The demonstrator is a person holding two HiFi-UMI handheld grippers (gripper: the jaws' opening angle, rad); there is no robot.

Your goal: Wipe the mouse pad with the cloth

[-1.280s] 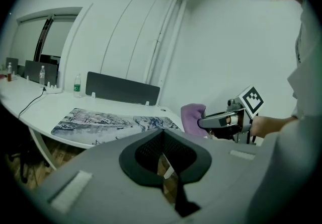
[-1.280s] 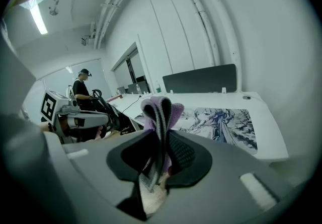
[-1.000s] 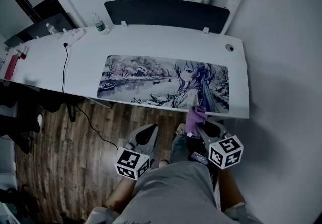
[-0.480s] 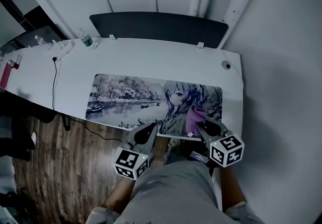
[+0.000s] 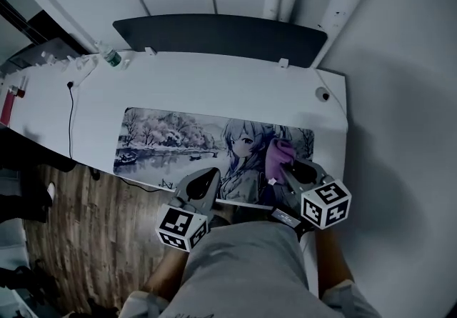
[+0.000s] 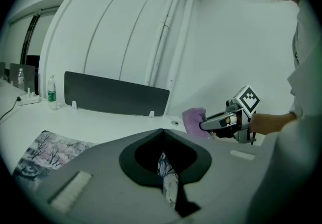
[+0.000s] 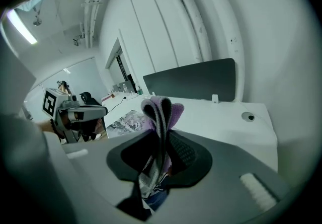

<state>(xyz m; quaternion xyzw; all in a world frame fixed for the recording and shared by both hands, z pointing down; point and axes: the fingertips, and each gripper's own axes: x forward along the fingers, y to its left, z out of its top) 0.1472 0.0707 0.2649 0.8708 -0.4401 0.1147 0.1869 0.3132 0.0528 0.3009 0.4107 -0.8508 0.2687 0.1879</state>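
Note:
A long mouse pad point(image 5: 186, 143) printed with a winter scene and an anime figure lies along the white desk's point(image 5: 214, 88) front edge. My right gripper point(image 5: 288, 166) is shut on a folded purple cloth point(image 5: 278, 157), point(image 7: 160, 112) that hangs over the pad's right end. In the left gripper view the cloth point(image 6: 194, 120) shows at the right, held by the other gripper. My left gripper point(image 5: 208, 181) is shut with nothing in it, just over the pad's front edge near the middle; the pad point(image 6: 48, 151) shows at its lower left.
A dark divider panel point(image 5: 214, 34) stands along the desk's back edge. A water bottle point(image 5: 111, 58), a power strip and a black cable point(image 5: 69, 120) lie at the back left. A cable hole point(image 5: 325, 95) sits near the right end. Wooden floor point(image 5: 78, 238) lies below.
Both grippers have moved forward over the desk's front edge. The right one has carried the purple cloth onto the pad's right end; the left now reaches the pad's front edge.

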